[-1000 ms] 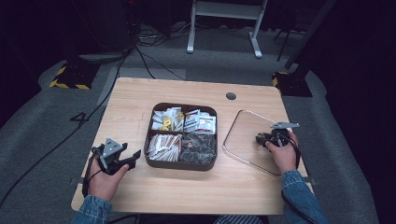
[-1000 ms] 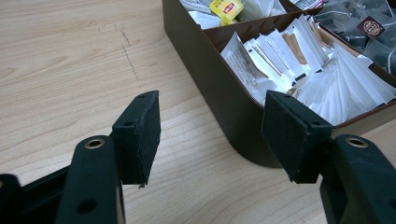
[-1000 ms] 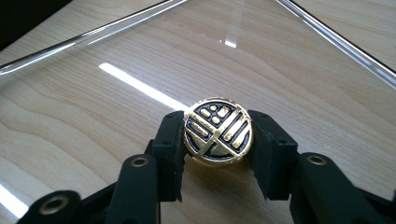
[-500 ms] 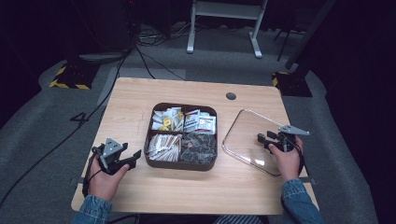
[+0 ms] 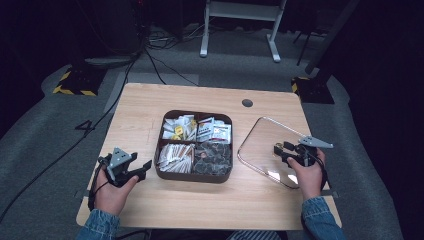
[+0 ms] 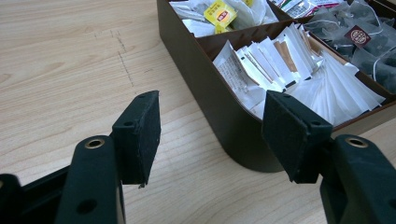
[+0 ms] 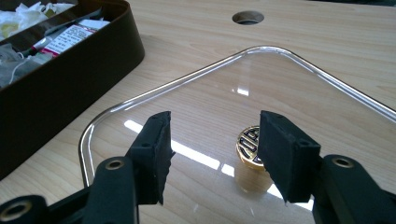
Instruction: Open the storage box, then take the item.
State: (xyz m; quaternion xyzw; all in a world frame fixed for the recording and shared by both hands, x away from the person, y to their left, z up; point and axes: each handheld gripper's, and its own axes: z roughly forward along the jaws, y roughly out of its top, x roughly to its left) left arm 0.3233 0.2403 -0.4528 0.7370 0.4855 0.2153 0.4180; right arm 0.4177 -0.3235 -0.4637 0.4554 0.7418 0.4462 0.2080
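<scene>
Lying flat: one clear lid [image 5: 270, 145], one knob [image 7: 250, 147], beside one four-compartment box [image 5: 194, 176]

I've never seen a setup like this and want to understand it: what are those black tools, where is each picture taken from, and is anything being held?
A person sits at a wooden table with a hand-held gripper in each hand: the left hand-held gripper and the right hand-held gripper. The high view looks down from above; the other two pictures come from cameras riding on each gripper, looking along its black jaws. On the table stands a brown compartment tray of tea bags and sachets. Beside it lies its clear lid with a gold knob. The right jaws have just been opening and stand apart above the lid, gripping nothing. The left jaws are open too, near the tray's corner.
</scene>
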